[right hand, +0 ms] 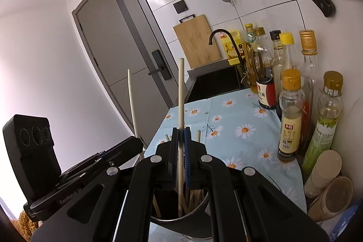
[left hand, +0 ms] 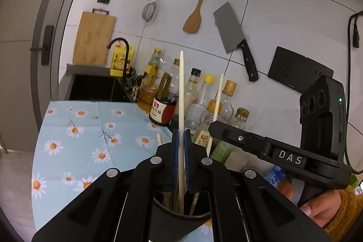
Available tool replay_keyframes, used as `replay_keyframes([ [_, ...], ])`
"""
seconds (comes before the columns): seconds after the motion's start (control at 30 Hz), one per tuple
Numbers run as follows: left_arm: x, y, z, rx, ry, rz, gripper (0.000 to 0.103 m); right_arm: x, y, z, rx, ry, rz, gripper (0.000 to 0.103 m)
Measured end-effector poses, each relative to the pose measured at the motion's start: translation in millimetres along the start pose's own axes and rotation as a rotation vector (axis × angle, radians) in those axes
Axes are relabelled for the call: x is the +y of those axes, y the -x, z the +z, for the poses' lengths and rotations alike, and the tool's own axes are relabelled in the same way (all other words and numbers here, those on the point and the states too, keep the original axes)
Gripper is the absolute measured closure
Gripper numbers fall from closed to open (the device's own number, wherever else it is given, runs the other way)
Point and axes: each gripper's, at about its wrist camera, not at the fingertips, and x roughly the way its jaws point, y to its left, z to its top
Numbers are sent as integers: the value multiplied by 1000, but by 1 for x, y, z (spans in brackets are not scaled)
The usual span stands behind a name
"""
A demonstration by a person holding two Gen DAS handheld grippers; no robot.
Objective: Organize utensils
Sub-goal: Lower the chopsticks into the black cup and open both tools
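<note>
My left gripper (left hand: 181,135) is shut on a pale chopstick (left hand: 181,87) that stands upright, its lower end inside a black utensil holder (left hand: 172,228) just below the jaws. My right gripper (right hand: 181,133) is shut on a second pale chopstick (right hand: 180,94), also upright with its tip down in the same holder (right hand: 158,218). Several wooden chopsticks (right hand: 192,199) stand in the holder. The two grippers hang side by side over it: the right gripper (left hand: 214,127) shows in the left wrist view, and the left gripper (right hand: 138,142) in the right wrist view.
The holder stands on a blue daisy-print cloth (left hand: 86,142). Oil and sauce bottles (right hand: 290,115) crowd the wall side, with two jars (right hand: 326,176) near them. A black sink (left hand: 93,87) and faucet (right hand: 223,34) lie beyond. A cleaver (left hand: 233,33), wooden spatula (left hand: 195,15) and strainer (left hand: 149,10) hang on the tiles.
</note>
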Motion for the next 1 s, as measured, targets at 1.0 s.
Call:
replay_keyframes([
  [1.0,-38,87,5,14,-48,47,82,42,92,-1,-36,28,-8,75],
])
